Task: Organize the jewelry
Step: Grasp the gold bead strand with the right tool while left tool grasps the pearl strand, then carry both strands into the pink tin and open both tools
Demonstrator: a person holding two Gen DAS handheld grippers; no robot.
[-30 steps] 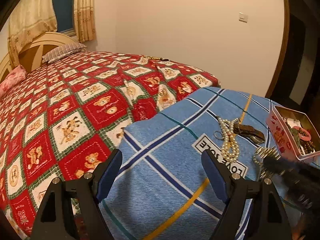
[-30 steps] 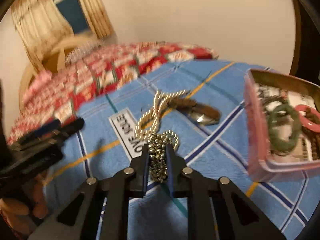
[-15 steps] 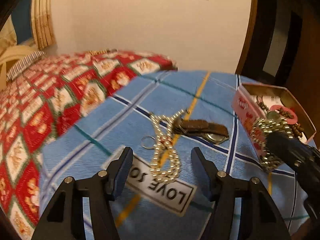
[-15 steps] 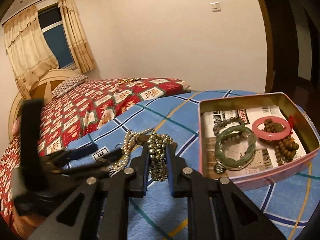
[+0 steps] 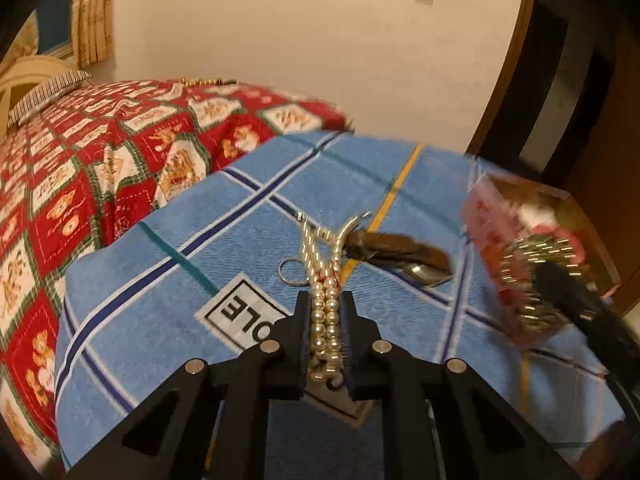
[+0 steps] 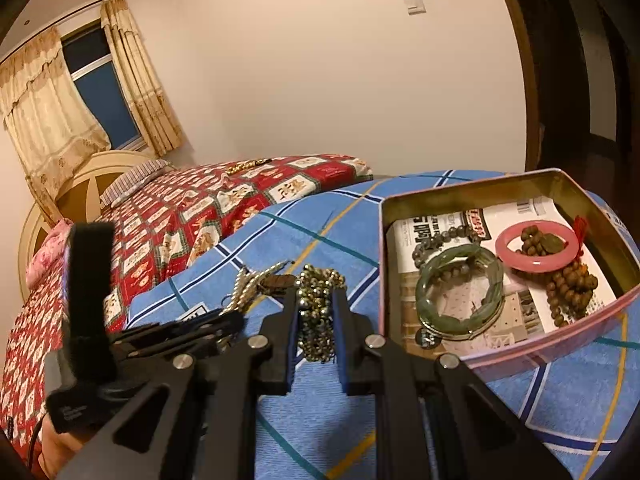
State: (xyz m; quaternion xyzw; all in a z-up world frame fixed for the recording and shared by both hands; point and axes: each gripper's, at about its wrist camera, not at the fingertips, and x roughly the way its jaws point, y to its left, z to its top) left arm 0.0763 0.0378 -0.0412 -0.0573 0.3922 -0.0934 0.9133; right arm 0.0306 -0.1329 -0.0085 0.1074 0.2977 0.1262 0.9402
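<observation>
Left gripper (image 5: 325, 308) clamps pearl necklace (image 5: 325, 320) at frame centre; right gripper (image 6: 316, 300) pinches gold bead chain (image 6: 316, 304) left of pink tin (image 6: 500, 354).

The left wrist view sits low behind the left tongs (image 5: 325, 344), close above the blue plaid blanket (image 5: 168, 280), facing along it toward the far wall and the door frame. The right wrist view rides behind the right tongs (image 6: 316, 320), a little higher, looking the same way and down into the pink tin (image 6: 500, 350). Both share the blanket, the pearl strand (image 5: 326, 312), the red bear-print bedspread (image 6: 192, 216), the tin and the wall switch (image 6: 414, 4); each also catches the other's tongs
</observation>
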